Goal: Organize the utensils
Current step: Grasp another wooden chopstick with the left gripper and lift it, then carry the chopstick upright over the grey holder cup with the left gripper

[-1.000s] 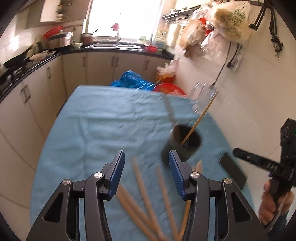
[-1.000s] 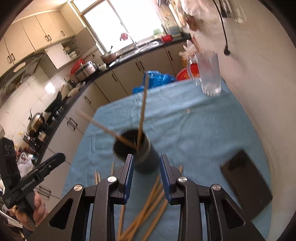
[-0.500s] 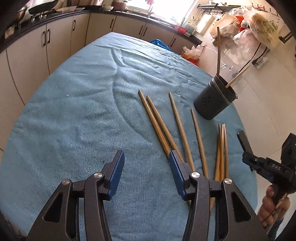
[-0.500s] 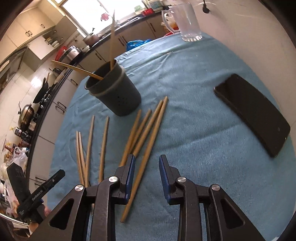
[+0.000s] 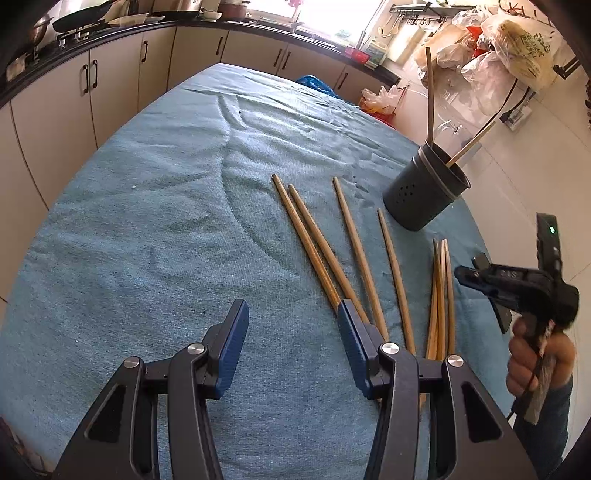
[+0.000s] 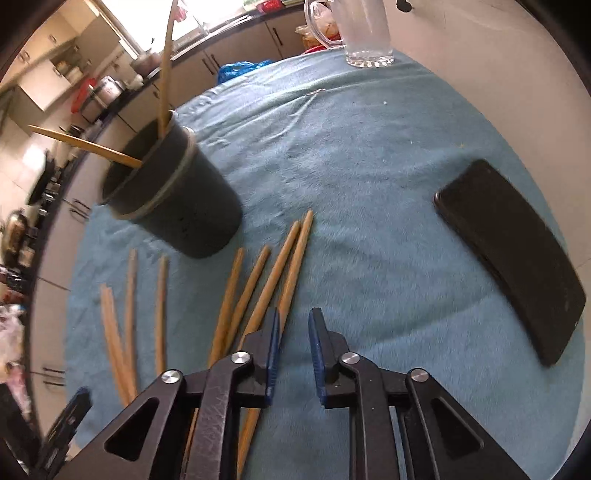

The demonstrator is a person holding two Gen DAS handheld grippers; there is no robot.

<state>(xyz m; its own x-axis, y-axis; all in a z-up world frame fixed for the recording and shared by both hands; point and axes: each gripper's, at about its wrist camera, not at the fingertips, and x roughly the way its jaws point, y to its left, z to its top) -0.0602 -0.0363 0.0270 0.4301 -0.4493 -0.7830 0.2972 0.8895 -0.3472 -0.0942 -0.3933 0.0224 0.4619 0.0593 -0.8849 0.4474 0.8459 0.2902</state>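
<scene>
Several wooden chopsticks (image 5: 354, 240) lie loose on the blue cloth (image 5: 166, 206); they also show in the right wrist view (image 6: 284, 266). A dark round holder (image 5: 424, 195) stands behind them with two chopsticks (image 6: 164, 74) in it; it also shows in the right wrist view (image 6: 177, 199). My left gripper (image 5: 291, 328) is open and empty, low over the cloth at the chopsticks' near ends. My right gripper (image 6: 293, 332) is open with a narrow gap and empty, just right of the nearest chopstick; it also shows in the left wrist view (image 5: 480, 277).
A black phone (image 6: 513, 254) lies flat on the cloth at the right. A clear glass mug (image 6: 365, 33) stands at the far edge. Kitchen cabinets (image 5: 110, 85) run along the left and back; a white wall with hanging bags (image 5: 517, 33) is on the right.
Both grippers have dropped lower and closer to the loose chopsticks. The holder and chopsticks on the cloth have not moved.
</scene>
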